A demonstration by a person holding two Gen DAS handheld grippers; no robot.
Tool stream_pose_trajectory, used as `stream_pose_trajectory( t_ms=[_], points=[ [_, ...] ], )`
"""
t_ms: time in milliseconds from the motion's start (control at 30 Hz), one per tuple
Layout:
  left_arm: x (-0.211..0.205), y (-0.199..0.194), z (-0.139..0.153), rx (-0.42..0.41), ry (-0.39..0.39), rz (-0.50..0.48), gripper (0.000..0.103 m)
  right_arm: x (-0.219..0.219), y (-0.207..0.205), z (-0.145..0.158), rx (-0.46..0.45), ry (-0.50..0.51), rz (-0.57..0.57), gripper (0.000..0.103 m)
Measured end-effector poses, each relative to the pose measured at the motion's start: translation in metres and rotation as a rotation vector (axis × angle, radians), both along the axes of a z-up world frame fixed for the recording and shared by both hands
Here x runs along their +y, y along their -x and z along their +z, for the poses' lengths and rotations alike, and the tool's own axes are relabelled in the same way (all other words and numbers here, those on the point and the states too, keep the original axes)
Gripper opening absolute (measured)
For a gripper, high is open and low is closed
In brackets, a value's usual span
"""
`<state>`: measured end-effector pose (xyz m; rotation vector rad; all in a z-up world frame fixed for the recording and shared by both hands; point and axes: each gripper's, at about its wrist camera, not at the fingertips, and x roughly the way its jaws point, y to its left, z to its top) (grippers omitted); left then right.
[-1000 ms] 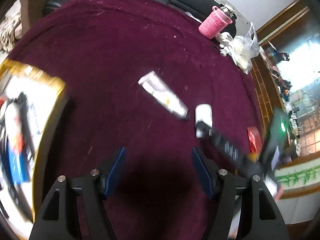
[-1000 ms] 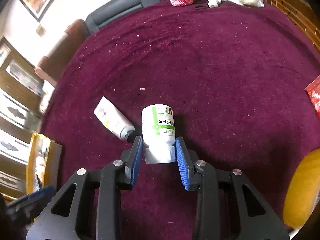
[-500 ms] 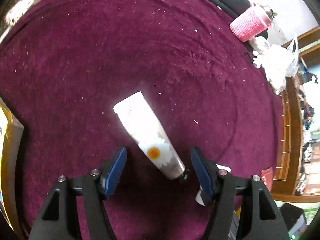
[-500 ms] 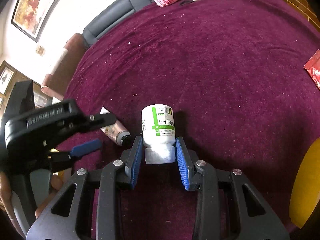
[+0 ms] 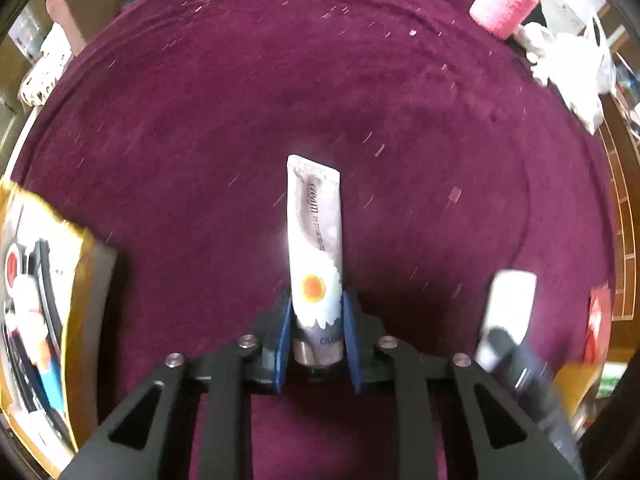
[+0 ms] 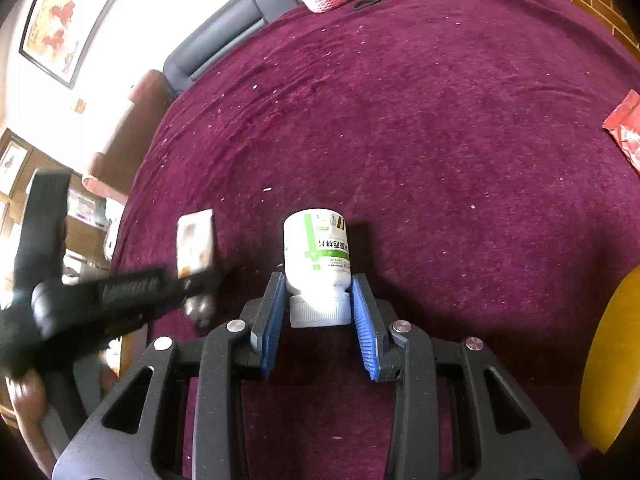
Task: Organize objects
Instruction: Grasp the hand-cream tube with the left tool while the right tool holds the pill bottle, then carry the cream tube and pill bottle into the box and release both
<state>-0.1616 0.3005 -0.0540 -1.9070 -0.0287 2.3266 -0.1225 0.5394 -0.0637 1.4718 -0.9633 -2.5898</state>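
Left claw (image 5: 314, 344): jaws closing on cream tube (image 5: 315, 248), cap end between pads, over maroon tabletop (image 5: 360, 80). Right claw (image 6: 320, 316): pinching white bottle (image 6: 318, 256) at cap, right of tube.

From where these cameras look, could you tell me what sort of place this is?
Probably a home living room: a framed picture hangs on the wall, a dark sofa stands behind, and a maroon cloth covers the work surface holding household items.

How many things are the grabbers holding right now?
2. The cream tube sits between the closing left gripper. The white pill bottle is clamped in the right gripper. Nothing else looks held.
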Motion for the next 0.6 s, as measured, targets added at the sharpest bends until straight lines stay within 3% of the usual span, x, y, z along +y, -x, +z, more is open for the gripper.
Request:
stream_pose_trajectory(
  t_ms=[233,467,600],
  points=[
    [-0.033,-0.063,0.003,0.058,-0.003,-0.101,0.023,-0.003,0.000,-0.001,0.010,0.003,0.007,0.033],
    [-0.080,-0.118,0.010,0.032,-0.106,-0.129,0.023,-0.007,-0.001,0.001,0.011,-0.028,0.026,0.033],
    [-0.101,-0.142,0.014,0.035,-0.152,-0.145,0.023,-0.006,-0.005,0.003,-0.065,0.042,0.015,0.032]
  ],
)
